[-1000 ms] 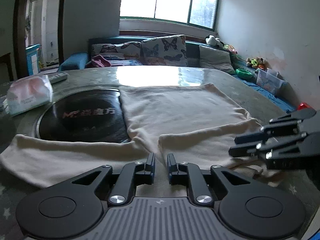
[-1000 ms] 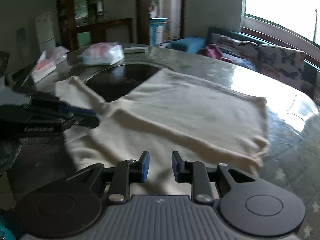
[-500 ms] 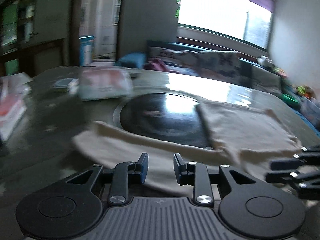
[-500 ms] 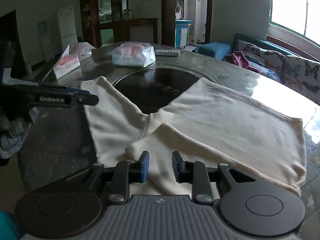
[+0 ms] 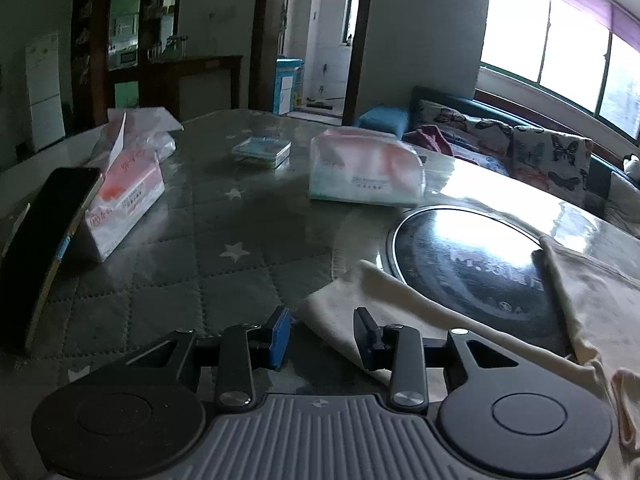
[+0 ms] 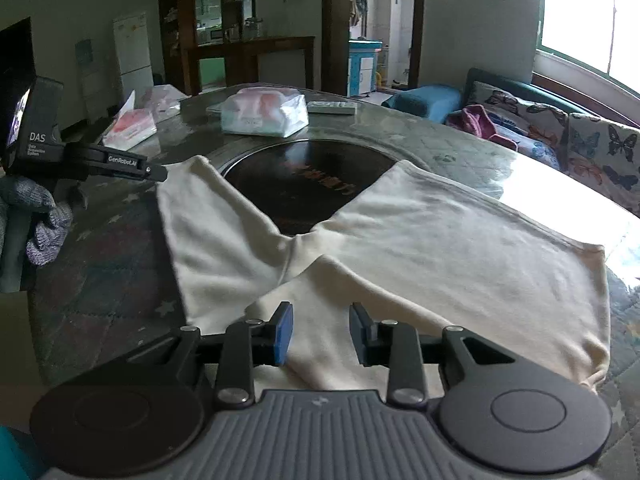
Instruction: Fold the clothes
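Cream garment (image 6: 440, 248): left claw (image 5: 322, 334) has swung to its sleeve, jaws opening.

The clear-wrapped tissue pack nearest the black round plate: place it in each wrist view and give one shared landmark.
Left wrist: tissue pack, above centre, behind the plate's far-left rim.
Right wrist: tissue pack, upper centre-left, beyond the plate.
Shared landmark: black round plate, partly under the cream garment.

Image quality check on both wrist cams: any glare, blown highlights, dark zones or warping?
Left wrist: window blown out; hard glare on the black disc; left side murky, the dark upright slab barely readable; fisheye bends the door frames. Right wrist: window clipped white, sheen on the table beyond the cream shirt; shirt sharp, room dim.
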A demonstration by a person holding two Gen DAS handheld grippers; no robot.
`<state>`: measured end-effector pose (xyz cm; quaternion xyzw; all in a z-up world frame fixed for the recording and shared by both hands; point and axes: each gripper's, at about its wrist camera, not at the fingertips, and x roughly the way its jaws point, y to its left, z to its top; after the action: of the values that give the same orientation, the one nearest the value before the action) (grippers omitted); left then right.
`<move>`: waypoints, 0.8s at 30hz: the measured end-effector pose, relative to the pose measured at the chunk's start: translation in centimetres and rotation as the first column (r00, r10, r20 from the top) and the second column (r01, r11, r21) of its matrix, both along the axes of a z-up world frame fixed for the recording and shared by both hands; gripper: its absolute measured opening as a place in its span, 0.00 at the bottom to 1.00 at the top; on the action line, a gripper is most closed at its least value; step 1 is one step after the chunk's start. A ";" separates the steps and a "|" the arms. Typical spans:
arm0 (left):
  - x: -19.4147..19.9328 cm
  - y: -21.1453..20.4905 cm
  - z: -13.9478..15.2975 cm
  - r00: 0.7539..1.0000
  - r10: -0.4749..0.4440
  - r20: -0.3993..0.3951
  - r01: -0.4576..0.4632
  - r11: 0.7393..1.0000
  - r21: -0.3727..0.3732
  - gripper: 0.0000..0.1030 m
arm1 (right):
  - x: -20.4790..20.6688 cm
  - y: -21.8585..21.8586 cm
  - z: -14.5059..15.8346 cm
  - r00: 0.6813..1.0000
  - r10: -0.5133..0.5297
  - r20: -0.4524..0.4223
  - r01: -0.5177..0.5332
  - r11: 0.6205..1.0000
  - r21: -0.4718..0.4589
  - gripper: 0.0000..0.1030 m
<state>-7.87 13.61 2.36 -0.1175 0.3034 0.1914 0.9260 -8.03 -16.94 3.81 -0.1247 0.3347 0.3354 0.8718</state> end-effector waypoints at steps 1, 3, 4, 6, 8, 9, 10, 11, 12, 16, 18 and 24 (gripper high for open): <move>0.1 0.1 -0.1 1.000 0.001 -0.003 -0.001 1.000 -0.004 0.37 | 0.3 -0.1 -0.1 1.000 -0.006 -0.005 0.006 1.000 0.005 0.30; 0.3 0.3 -0.2 1.000 0.002 -0.004 -0.002 1.000 -0.016 0.35 | 0.6 0.0 -0.2 1.000 -0.012 -0.011 0.013 1.000 0.012 0.30; 0.3 0.4 -0.3 1.000 0.002 -0.004 -0.002 1.000 -0.019 0.35 | 0.8 0.0 -0.3 1.000 -0.015 -0.012 0.015 1.000 0.014 0.30; 0.4 0.4 -0.4 1.000 -0.001 -0.001 0.001 1.000 -0.021 0.34 | 1.2 0.2 -0.4 1.000 -0.019 -0.017 0.019 1.000 0.018 0.30; 0.5 0.4 -0.4 1.000 -0.006 0.005 0.006 1.000 -0.023 0.31 | 1.5 0.5 -0.5 1.000 -0.017 -0.022 0.017 0.999 0.028 0.31; 0.5 0.4 -0.5 1.000 -0.008 0.008 0.008 1.000 -0.023 0.27 | 1.6 0.6 -0.6 1.000 -0.016 -0.023 0.017 0.999 0.031 0.31; 0.6 0.4 -0.5 1.000 -0.009 0.012 0.010 1.000 -0.025 0.25 | 1.7 0.8 -0.6 1.000 -0.016 -0.024 0.017 0.999 0.032 0.31; 0.6 0.5 -0.5 1.000 -0.010 0.015 0.011 1.000 -0.028 0.20 | 1.9 0.9 -0.7 1.000 -0.016 -0.025 0.017 0.999 0.036 0.31; 0.6 0.5 -0.5 1.000 -0.010 0.019 0.010 0.999 -0.033 0.16 | 2.0 1.1 -0.8 1.000 -0.016 -0.027 0.017 0.999 0.039 0.31; 0.5 0.8 0.0 0.999 -0.015 0.050 0.018 0.998 -0.055 0.10 | 2.4 1.8 -1.2 0.999 -0.011 -0.030 0.012 0.998 0.055 0.32; 0.4 0.7 0.5 0.997 -0.026 0.075 0.031 0.998 -0.061 0.08 | 2.6 2.1 -1.4 0.999 -0.011 -0.032 0.013 0.998 0.061 0.35; -0.1 -0.2 2.6 0.987 -0.071 0.143 0.080 0.995 -0.058 0.06 | 2.0 1.6 -0.7 1.000 -0.016 -0.018 0.017 0.997 0.074 0.36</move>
<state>-7.96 13.41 4.96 -0.1487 0.2476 0.1378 0.9474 -6.00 -15.39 3.12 -0.0863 0.3306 0.3414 0.8756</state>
